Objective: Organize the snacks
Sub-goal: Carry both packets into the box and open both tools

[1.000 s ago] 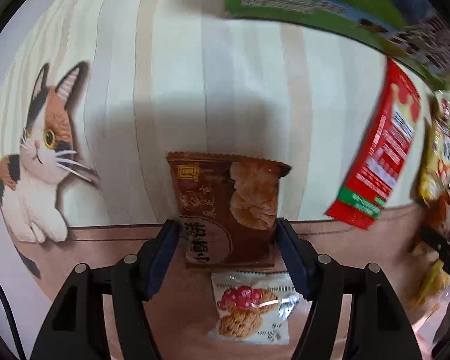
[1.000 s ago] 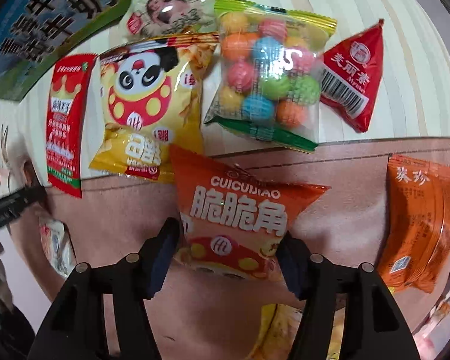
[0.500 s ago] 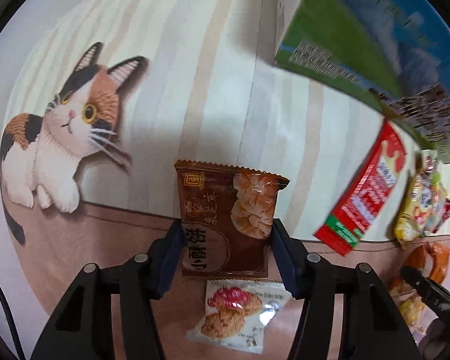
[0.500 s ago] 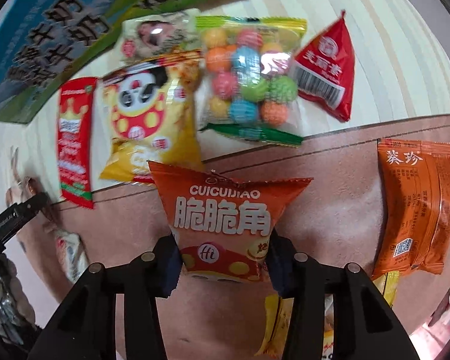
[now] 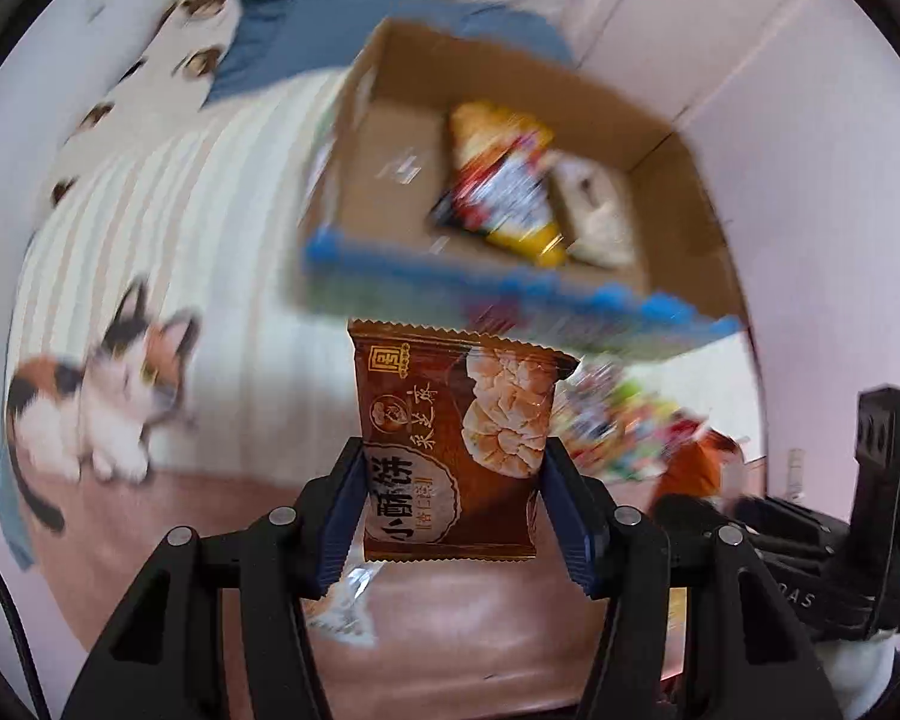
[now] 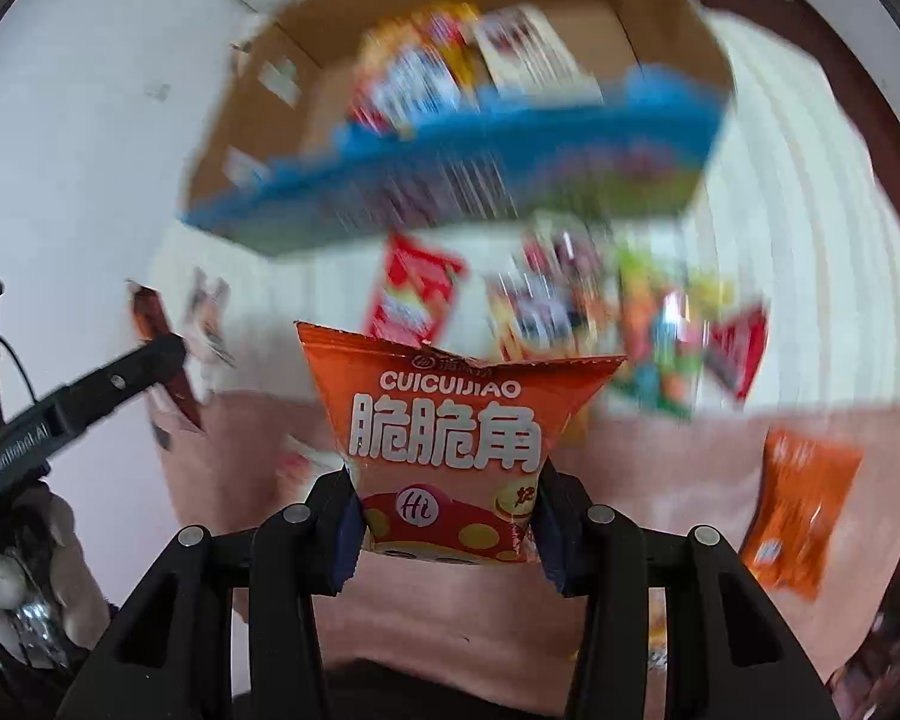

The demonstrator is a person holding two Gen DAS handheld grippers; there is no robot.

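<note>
My left gripper (image 5: 453,510) is shut on a brown biscuit packet (image 5: 456,420) and holds it raised above the cloth. My right gripper (image 6: 447,525) is shut on an orange CUICUIJIAO snack bag (image 6: 450,420), also raised. An open cardboard box (image 5: 390,180) with a blue-green printed front stands ahead; it also shows in the right wrist view (image 6: 258,114). A few snack packs (image 5: 504,180) lie inside it. The right gripper's body (image 5: 810,552) shows at the lower right of the left wrist view, and the left gripper's finger (image 6: 90,390) shows at the left of the right wrist view.
Loose snacks lie on the striped cat-print cloth (image 5: 168,228) in front of the box: a red sachet (image 6: 414,288), a bag of coloured balls (image 6: 660,336), a red triangle pack (image 6: 738,348), an orange packet (image 6: 798,498). A clear cookie pack (image 5: 348,606) lies below my left gripper.
Both grippers have lifted and tilted up with their packets, so the open box and its contents have come into view. The views are blurred by motion.
</note>
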